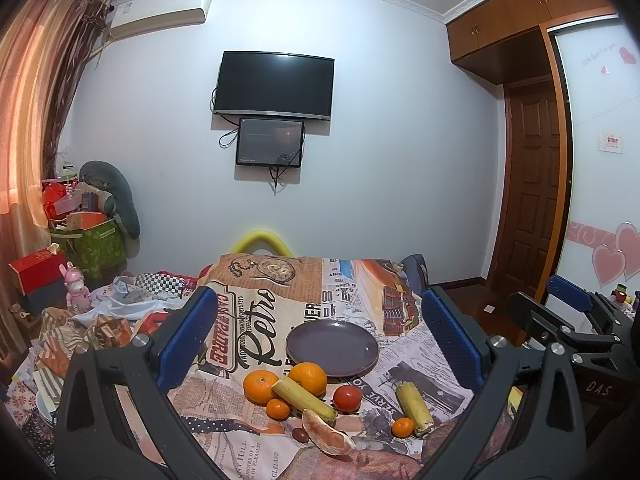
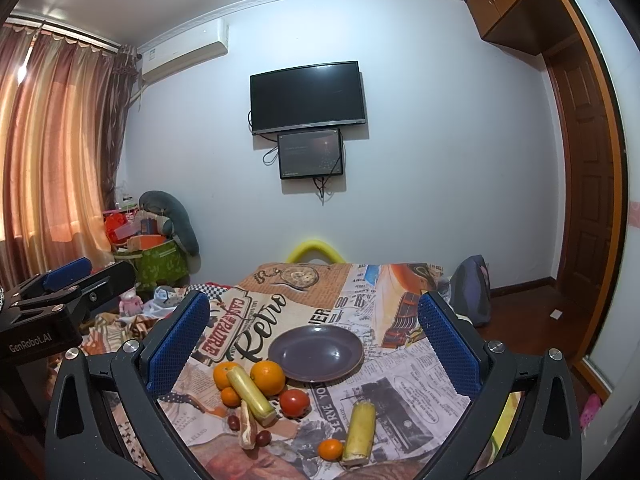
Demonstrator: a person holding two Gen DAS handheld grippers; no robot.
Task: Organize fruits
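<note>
table (image 1: 360, 280): covered in retro newspaper-print cloth, all fruit sits on its near half
left gripper (image 1: 320, 332): jaws wide apart, nothing between them, hovering above the near table edge
right gripper (image 2: 316, 340): jaws wide apart, holding nothing, just right of the left one
plate (image 1: 333, 346): dark purple, bare, mid-table, just beyond the fruit
left corn (image 1: 304, 397): lies diagonally across the left cluster, touching the oranges
right corn (image 1: 415, 409): near right, apart from the cluster
big oranges: one (image 1: 309, 378) touching the plate's near rim, one (image 1: 259, 386) left of it
pomelo wedge (image 1: 328, 434): peeled, nearest edge of cluster
tomato (image 1: 347, 398): right of left corn
small tangerines: one (image 1: 278, 409) under the left orange, one (image 1: 402, 427) touching right corn
dark small fruit (image 1: 300, 434): just left of the wedge, type unclear
</note>
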